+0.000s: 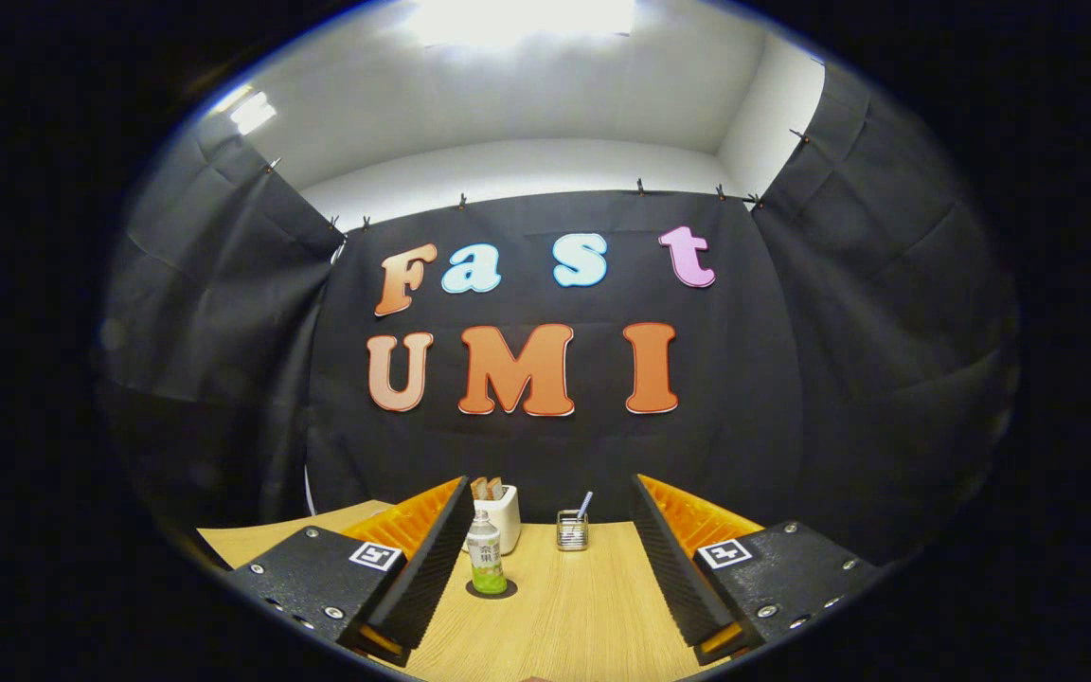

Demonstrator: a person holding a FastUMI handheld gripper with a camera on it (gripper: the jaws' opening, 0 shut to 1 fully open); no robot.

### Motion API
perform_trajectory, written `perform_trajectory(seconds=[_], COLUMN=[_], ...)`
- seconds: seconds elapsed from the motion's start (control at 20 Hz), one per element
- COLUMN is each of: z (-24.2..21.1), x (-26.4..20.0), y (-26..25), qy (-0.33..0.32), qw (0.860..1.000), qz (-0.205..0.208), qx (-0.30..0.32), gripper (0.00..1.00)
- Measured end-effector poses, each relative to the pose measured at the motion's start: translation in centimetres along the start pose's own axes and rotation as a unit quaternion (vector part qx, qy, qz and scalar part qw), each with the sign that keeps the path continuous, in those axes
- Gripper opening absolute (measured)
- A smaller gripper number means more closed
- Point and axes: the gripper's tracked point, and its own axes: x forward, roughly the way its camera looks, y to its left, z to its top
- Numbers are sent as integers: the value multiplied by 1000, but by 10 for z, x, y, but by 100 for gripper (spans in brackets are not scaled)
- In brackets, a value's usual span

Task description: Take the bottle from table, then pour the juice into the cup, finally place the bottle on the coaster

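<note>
Your claw [545, 568] is spread wide, grasping nothing. The bottle [486, 565] stands on the coaster [491, 589] between its fingers, nearer the left one; swing left and you could topple it.

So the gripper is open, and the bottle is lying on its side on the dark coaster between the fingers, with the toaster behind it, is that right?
Not quite. The gripper view shows the bottle standing upright on the dark coaster, not lying on its side. The rest holds: the gripper is open, the bottle sits between its fingers, close to the left one, untouched, and the toaster stands just behind it on the table.
</note>
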Motion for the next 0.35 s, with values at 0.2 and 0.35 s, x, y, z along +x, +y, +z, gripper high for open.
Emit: perform_trajectory(seconds=[0.2, 0.35], z=[8, 8], x=[-1, -1], y=[0, 6], qy=[-22, -29], qw=[1000, 999], qz=[-8, -6], qx=[-14, -22], gripper=[98, 97])
